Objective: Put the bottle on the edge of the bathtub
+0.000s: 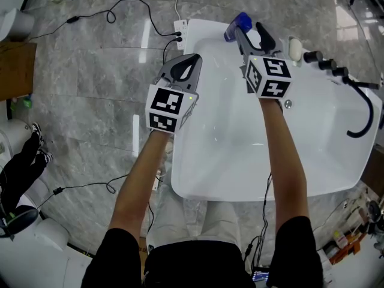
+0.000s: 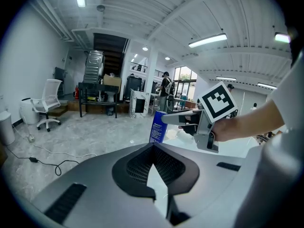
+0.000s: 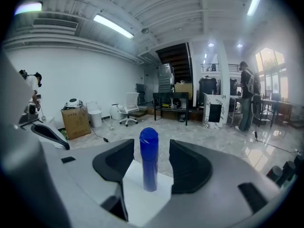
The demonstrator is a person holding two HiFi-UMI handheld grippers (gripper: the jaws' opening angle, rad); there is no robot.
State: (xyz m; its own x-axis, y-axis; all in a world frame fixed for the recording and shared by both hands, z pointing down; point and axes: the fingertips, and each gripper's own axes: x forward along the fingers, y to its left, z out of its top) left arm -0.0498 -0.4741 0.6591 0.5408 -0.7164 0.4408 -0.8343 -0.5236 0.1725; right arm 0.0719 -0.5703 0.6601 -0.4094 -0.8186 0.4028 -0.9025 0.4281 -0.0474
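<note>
A tall blue bottle stands upright on the far rim of the white bathtub. My right gripper reaches over the tub to it. In the right gripper view the bottle rests on the white rim, and the right gripper is open, with a clear gap between the bottle and each jaw. My left gripper hovers over the tub's left rim, shut and empty. In the left gripper view the left gripper has its tips together, and the bottle and right gripper lie beyond them.
Black taps and a curved black hose sit on the tub's right rim, with a small white object near the bottle. A power strip and cables lie on the grey marble floor. A cardboard box stands at left.
</note>
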